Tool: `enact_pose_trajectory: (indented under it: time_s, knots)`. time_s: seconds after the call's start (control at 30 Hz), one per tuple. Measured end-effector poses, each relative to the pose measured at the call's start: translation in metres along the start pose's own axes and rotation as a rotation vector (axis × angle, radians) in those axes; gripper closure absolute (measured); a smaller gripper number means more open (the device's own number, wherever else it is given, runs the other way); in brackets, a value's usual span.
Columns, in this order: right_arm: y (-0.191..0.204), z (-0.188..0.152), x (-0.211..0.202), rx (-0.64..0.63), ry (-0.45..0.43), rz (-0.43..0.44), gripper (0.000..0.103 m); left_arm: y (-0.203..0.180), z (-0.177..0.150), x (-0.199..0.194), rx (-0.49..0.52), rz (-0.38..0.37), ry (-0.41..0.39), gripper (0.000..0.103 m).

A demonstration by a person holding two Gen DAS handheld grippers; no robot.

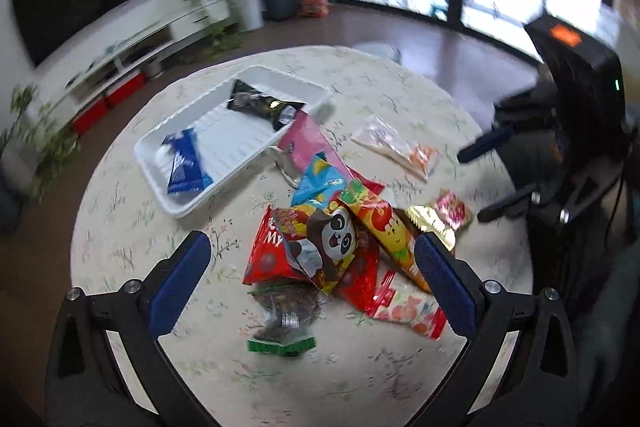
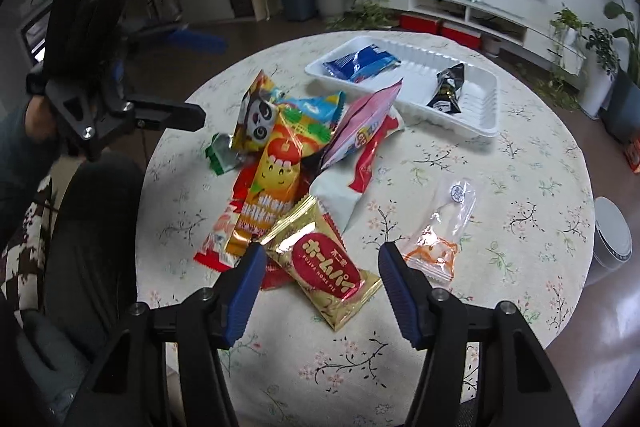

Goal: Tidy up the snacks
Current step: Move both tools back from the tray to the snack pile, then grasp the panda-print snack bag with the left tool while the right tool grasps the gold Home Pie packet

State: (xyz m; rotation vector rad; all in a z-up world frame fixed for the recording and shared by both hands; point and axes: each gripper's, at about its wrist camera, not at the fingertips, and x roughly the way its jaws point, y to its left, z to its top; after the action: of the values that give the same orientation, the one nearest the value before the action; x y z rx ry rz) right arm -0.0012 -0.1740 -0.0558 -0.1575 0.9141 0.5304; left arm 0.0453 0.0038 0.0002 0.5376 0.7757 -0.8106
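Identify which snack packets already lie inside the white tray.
Two: the blue packet at one end and the black packet at the other; the rest lie outside the tray.

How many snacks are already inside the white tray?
2. A blue packet lies at one end of the white tray, and a black packet lies towards the other end. The tray's inside shows fully, so nothing seems hidden there.

a round table point(image 2: 520, 163) in a flowered cloth carries a white tray point(image 2: 486, 115) at one o'clock, a heap of snack packets point(image 2: 280, 163) at centre, a clear packet point(image 2: 444, 227) at four o'clock.
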Motion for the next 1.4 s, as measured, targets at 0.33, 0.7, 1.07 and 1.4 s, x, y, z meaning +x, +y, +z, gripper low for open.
enact_pose_trajectory:
  time_s: [0.33,0.7,1.07,1.4]
  knots:
    - [0.005,-0.002,0.018,-0.044,0.063,0.027,0.041,-0.006,0.027,0.053,0.28,-0.002,0.195,0.013]
    - [-0.009,-0.002,0.029,0.017,0.086,0.057,0.041,-0.005,0.034,0.091,0.313,-0.073,0.309,0.021]
    - [-0.013,-0.005,0.035,0.037,0.101,0.085,0.041,0.002,0.037,0.109,0.273,-0.121,0.38,0.047]
    - [-0.013,-0.007,0.036,0.038,0.102,0.088,0.041,0.005,0.04,0.104,0.202,-0.159,0.362,0.061]
